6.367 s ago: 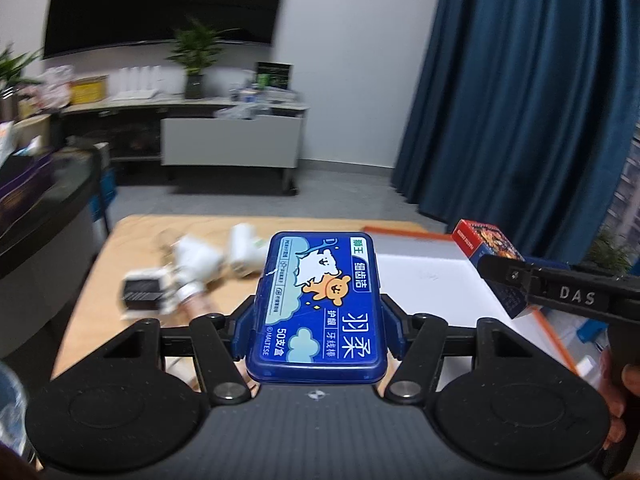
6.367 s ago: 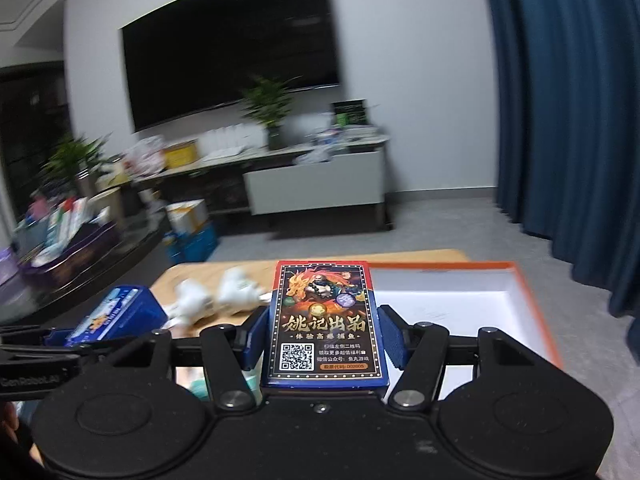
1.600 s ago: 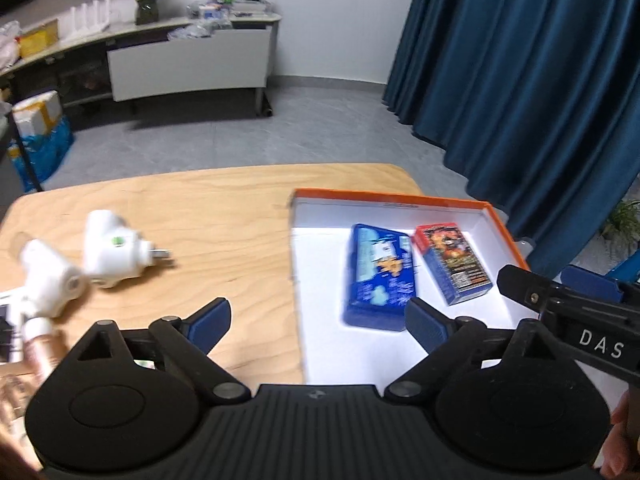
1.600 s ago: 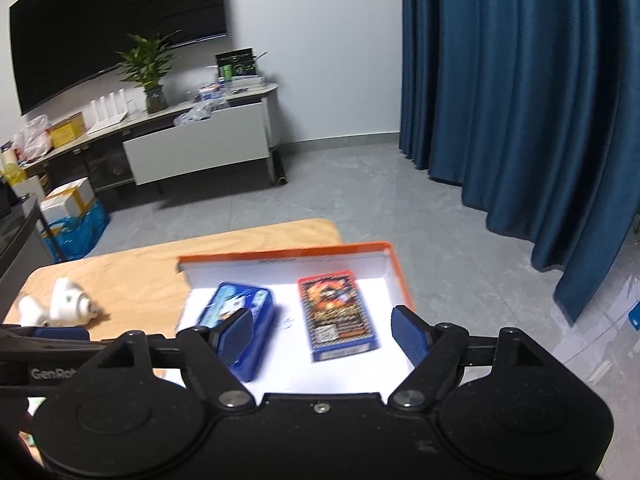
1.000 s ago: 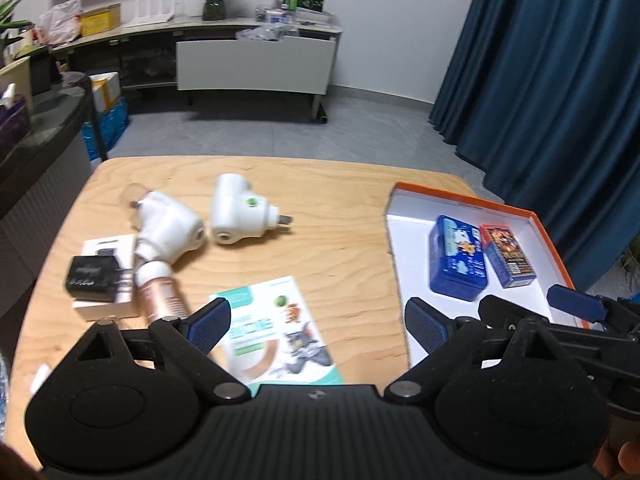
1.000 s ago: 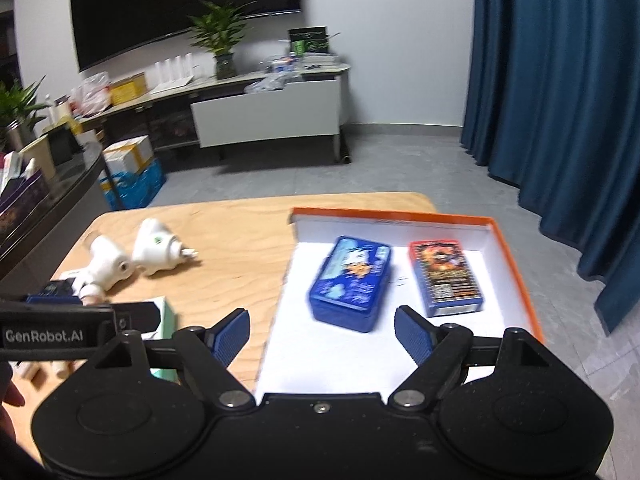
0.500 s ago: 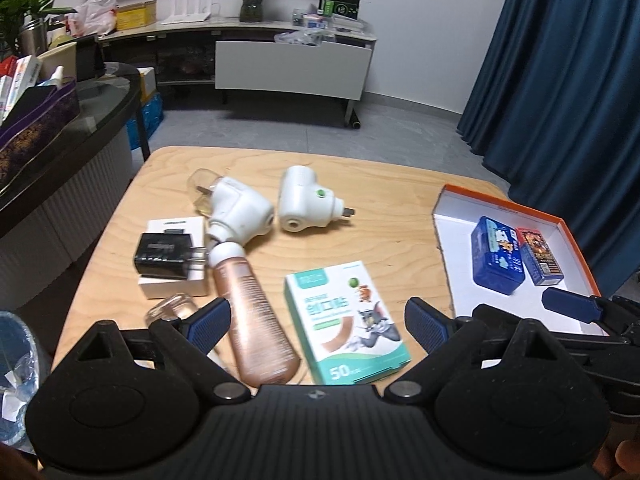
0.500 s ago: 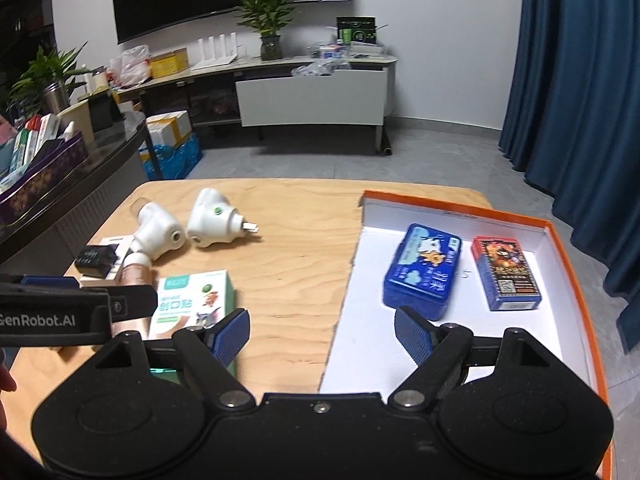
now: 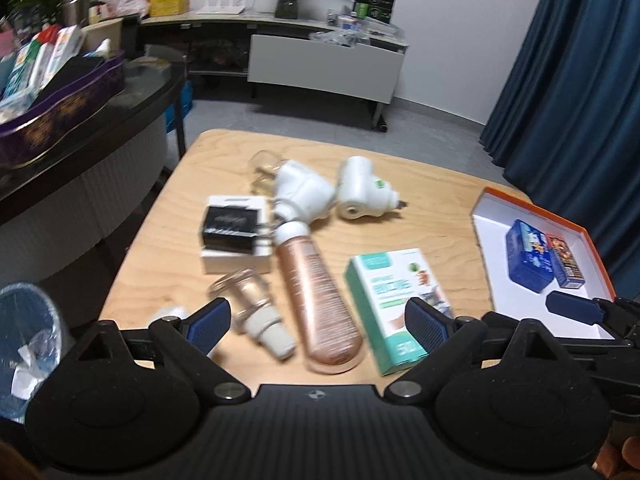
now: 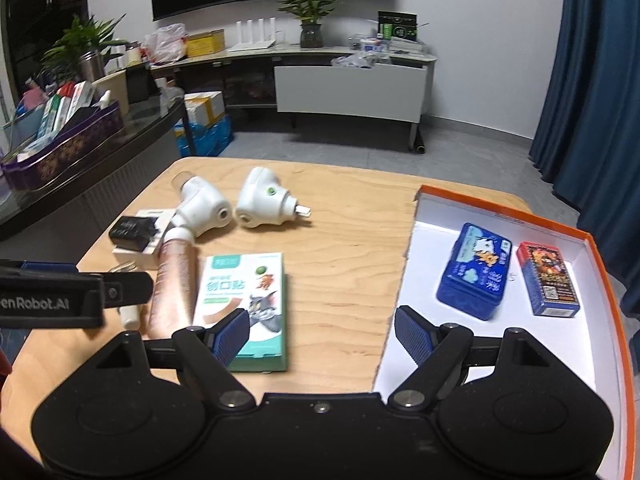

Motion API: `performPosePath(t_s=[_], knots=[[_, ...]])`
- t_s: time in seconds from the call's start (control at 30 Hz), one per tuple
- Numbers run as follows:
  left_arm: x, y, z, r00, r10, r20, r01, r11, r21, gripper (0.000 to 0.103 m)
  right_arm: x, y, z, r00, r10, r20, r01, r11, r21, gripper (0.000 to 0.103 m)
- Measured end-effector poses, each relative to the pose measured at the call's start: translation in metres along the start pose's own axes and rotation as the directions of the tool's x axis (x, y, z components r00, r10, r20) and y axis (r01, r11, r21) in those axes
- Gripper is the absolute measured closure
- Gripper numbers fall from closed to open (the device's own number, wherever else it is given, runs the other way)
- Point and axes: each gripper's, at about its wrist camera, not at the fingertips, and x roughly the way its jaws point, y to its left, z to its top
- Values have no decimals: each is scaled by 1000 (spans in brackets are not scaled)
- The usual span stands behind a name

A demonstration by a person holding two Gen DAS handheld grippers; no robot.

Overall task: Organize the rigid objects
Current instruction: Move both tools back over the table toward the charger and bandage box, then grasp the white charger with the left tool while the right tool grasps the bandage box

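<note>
You have 2 items boxed — the blue tin (image 10: 476, 272) and card pack (image 10: 548, 280) lie side by side in the orange-rimmed tray (image 10: 600, 264) — while your left gripper (image 9: 316, 316) and right gripper (image 10: 322, 332), both wide open and empty, face the plaster box (image 10: 244, 300), pink tube (image 9: 316, 292) and other clutter on the table (image 10: 344, 240).

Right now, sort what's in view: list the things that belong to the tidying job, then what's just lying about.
Job:
- orange-rimmed box
- blue tin and card pack, inside it
- green plaster box
- rose-gold tube
- two white plug-in devices
- black charger
- clear bottle

Lying about:
- potted plant
- purple basket
- wastebasket
</note>
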Motion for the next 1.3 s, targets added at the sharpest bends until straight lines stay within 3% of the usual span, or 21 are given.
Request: performPosePath(t_s=[0.27,0.6,0.93,1.07,1.1,1.2,1.3], knots=[[-2,37,-15,999,44,-18,-45,998,-46,5,10,4,-8,999,21,-40,-21,1000,3,9],[-14,44,-16,999,-34,32,35,998,-58,4,37,23,2,990,107,-94,-105,994,17,7],[-14,71,-28,998,40,54,-38,999,-37,1,77,42,13,987,39,-156,-44,999,-23,1],[-1,70,-30,996,63,66,-65,997,30,1,93,40,11,978,37,-206,-40,999,-11,1],[4,69,-30,996,67,62,-70,997,42,1,93,40,10,980,39,-195,-41,999,-5,2],[14,72,-31,994,84,66,-87,995,52,4,89,39,11,985,52,-162,-53,999,-3,19],[20,78,-31,994,80,78,-85,995,57,13,87,35,11,985,74,-154,-70,997,36,19]])
